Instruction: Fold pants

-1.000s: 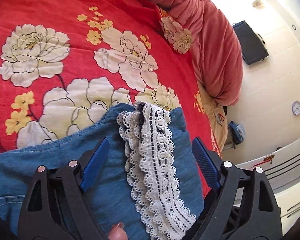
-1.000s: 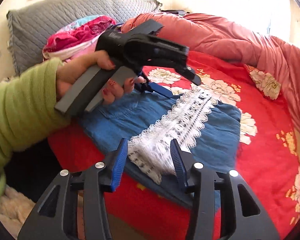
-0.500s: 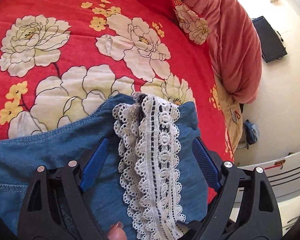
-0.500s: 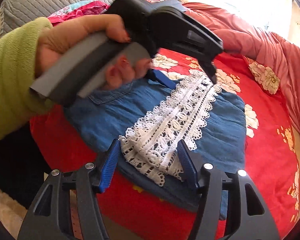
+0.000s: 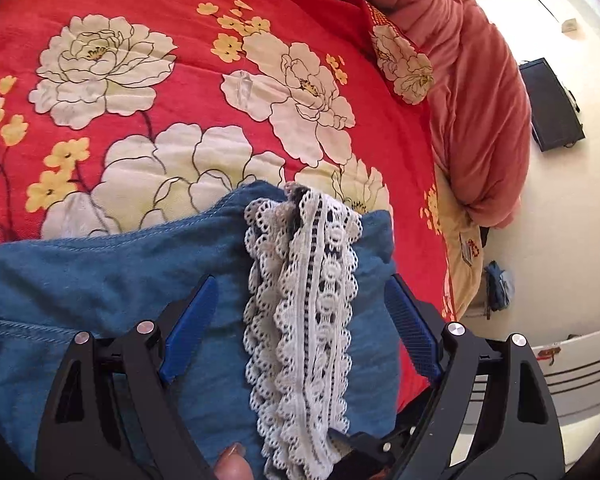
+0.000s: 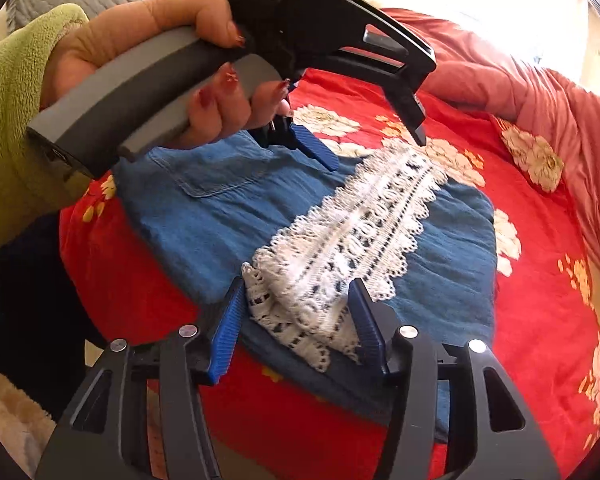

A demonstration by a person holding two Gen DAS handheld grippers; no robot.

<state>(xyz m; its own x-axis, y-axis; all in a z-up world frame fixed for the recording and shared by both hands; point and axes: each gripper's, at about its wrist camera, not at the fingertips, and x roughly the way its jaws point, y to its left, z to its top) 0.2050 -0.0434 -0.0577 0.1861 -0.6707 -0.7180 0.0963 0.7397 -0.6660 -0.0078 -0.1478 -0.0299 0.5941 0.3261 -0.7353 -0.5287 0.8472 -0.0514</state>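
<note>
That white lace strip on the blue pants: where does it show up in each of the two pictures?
Left wrist view: the lace strip runs from the middle to the bottom edge, between the open left gripper fingers.
Right wrist view: it lies slantwise across the middle, its near end between the closing right gripper fingers, not yet pinched.
Shared landmark: the blue pants under it, on the red flowered bedspread.

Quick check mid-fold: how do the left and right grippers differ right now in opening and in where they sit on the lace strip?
The left gripper stands wide, pads clear of the lace strip; the right gripper is narrower, closing, its pads beside the strip's edges. The left straddles the strip's far end, the right its near end at the pants edge. Both have blue pads and point down at the pants.
</note>
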